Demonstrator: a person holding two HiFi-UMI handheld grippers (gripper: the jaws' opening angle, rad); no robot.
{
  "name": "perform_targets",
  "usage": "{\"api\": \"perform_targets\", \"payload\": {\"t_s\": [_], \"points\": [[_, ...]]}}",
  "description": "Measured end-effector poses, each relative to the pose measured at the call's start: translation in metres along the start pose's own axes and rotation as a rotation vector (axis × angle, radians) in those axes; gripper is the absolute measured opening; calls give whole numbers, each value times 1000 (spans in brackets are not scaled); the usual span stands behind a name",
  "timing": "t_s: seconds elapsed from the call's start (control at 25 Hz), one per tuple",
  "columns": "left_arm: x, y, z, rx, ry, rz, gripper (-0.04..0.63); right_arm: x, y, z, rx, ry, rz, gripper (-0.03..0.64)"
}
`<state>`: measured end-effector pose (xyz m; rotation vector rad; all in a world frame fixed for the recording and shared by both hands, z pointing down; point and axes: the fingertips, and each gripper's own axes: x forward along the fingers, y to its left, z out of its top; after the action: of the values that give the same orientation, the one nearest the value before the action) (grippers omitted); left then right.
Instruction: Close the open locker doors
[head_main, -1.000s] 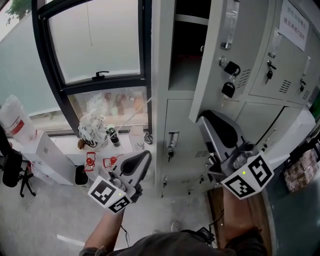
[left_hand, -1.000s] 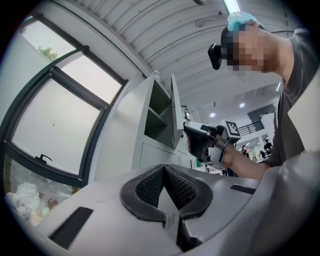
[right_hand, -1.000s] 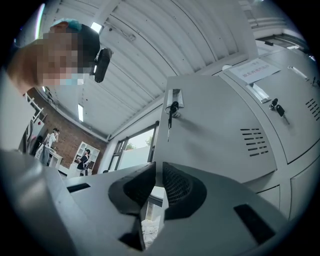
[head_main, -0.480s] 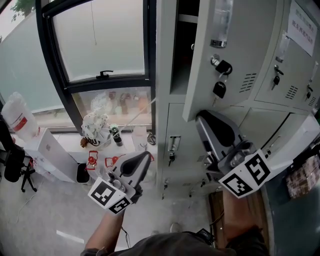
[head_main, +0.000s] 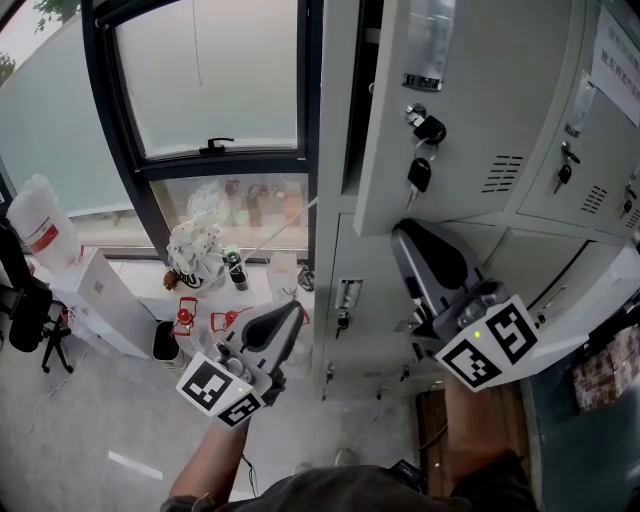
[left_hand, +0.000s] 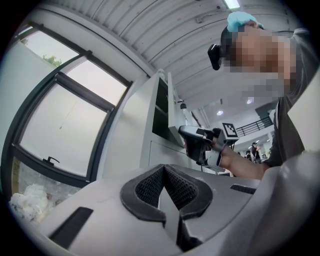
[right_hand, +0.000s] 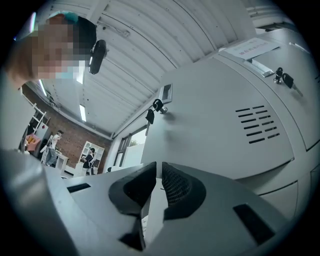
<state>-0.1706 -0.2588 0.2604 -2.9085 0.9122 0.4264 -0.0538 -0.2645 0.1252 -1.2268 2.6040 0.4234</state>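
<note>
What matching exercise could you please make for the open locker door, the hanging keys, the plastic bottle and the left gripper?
1 grey metal locker door
2 black-headed keys
3 translucent plastic bottle with red label
4 left gripper

A hanging from a lock
B jaws together, empty
C far left, by the window
D swung open

Pairs: 1-D, 2-A, 3-C, 4-B

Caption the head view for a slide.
Right gripper grips the open grey metal locker door at its lower corner; left gripper shut, empty.
</note>
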Motion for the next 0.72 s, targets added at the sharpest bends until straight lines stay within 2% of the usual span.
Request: {"api": "perform_targets", "payload": {"t_s": [0.72], "points": [[13, 6, 0, 18, -8, 41, 9, 11, -20, -7, 20, 5, 25, 38]]}}
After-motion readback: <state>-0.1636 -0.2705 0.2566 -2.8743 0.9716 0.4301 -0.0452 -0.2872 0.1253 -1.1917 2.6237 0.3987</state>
